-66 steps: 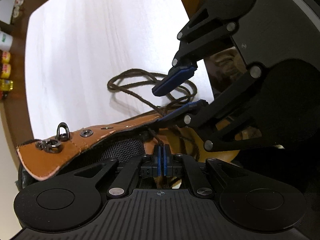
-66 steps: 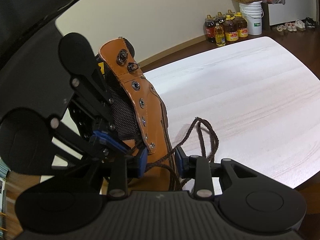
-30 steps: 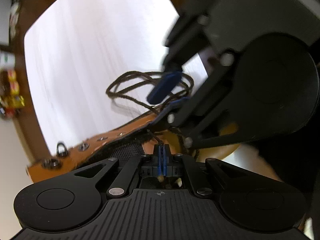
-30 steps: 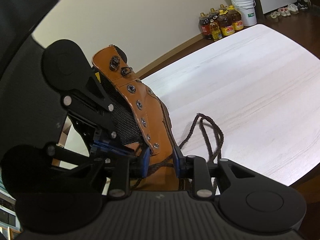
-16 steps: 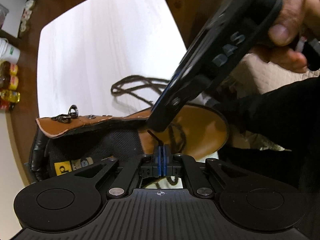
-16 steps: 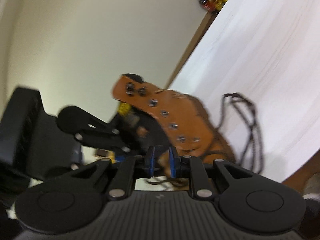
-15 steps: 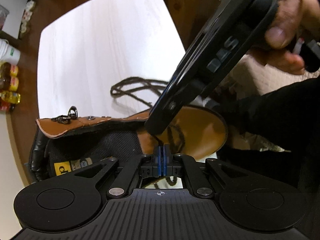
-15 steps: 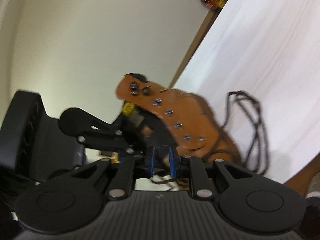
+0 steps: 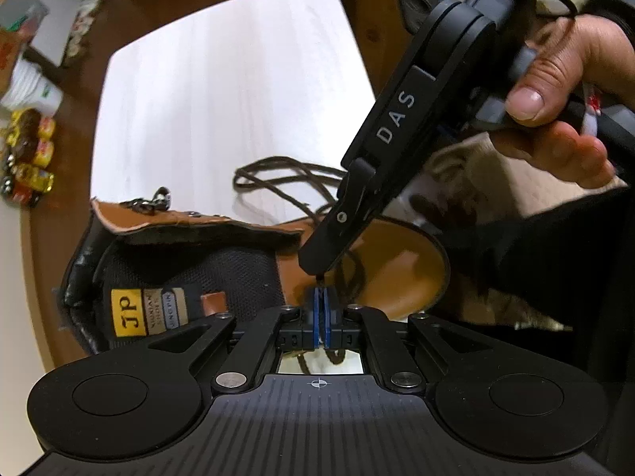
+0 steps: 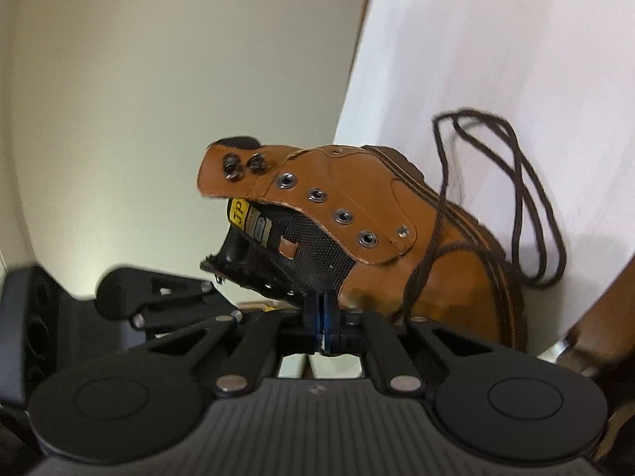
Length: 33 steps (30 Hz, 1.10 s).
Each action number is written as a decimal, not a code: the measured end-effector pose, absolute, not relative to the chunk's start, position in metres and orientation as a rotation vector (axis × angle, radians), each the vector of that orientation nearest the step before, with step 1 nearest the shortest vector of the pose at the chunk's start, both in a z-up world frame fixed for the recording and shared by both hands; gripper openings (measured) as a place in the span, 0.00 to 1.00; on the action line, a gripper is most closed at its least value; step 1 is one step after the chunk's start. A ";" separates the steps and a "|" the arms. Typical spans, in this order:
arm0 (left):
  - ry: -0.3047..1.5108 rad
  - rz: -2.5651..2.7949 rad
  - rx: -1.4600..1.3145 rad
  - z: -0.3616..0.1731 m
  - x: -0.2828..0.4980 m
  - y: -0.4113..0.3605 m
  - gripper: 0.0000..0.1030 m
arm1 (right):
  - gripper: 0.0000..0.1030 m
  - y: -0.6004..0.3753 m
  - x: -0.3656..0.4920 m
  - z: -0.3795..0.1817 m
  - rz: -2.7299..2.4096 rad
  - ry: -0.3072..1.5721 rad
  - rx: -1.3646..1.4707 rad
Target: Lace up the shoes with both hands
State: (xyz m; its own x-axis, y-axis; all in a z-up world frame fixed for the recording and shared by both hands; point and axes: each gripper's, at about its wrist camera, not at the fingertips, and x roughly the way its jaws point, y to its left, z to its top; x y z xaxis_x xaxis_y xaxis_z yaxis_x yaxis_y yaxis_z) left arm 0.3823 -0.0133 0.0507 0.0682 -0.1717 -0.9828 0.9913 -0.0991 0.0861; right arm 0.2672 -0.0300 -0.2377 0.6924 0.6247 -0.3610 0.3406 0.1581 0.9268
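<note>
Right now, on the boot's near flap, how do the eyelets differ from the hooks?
The eyelets are flat rings sunk into the leather, while the hooks stand proud of it. The eyelets run four in a row down the flap; the hooks sit as a pair at its top end. Both are dark metal, and the lace passes through neither.

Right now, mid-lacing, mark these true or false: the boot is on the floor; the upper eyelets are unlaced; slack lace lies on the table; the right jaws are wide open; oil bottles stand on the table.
1. Boot on the floor: false. The tan leather boot sits on the white table.
2. Upper eyelets unlaced: true.
3. Slack brown lace on the table: true, looped beside the boot.
4. Right jaws wide open: false. The right gripper is shut.
5. Bottles on the table: false. The bottles stand on the floor.
</note>
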 end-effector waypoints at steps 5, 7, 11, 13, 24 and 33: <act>0.942 -1.288 1.190 0.048 0.381 -0.012 0.07 | 0.02 -0.034 0.264 -0.249 0.203 0.844 1.592; 0.938 -1.288 1.187 0.045 0.382 -0.011 0.07 | 0.03 -0.035 0.263 -0.256 0.192 0.845 1.656; 0.929 -1.296 1.167 0.044 0.383 -0.013 0.07 | 0.02 -0.035 0.263 -0.262 0.185 0.849 1.715; 0.927 -1.306 1.167 0.042 0.383 -0.014 0.05 | 0.03 -0.034 0.263 -0.263 0.187 0.853 1.723; 0.926 -1.272 1.263 0.036 0.386 -0.018 0.02 | 0.12 -0.034 0.278 -0.219 0.103 0.931 1.184; 0.928 -1.235 1.286 0.032 0.387 -0.024 0.03 | 0.12 0.028 0.301 -0.170 0.180 0.944 0.386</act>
State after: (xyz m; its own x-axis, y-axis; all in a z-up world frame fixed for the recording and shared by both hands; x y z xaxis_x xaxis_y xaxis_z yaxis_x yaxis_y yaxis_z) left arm 0.3866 -0.0239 0.0319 0.1584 -0.1351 -0.9781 0.9770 -0.1218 0.1750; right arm 0.3005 0.0280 -0.1698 0.5782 0.3156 -0.7524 0.0170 0.9173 0.3979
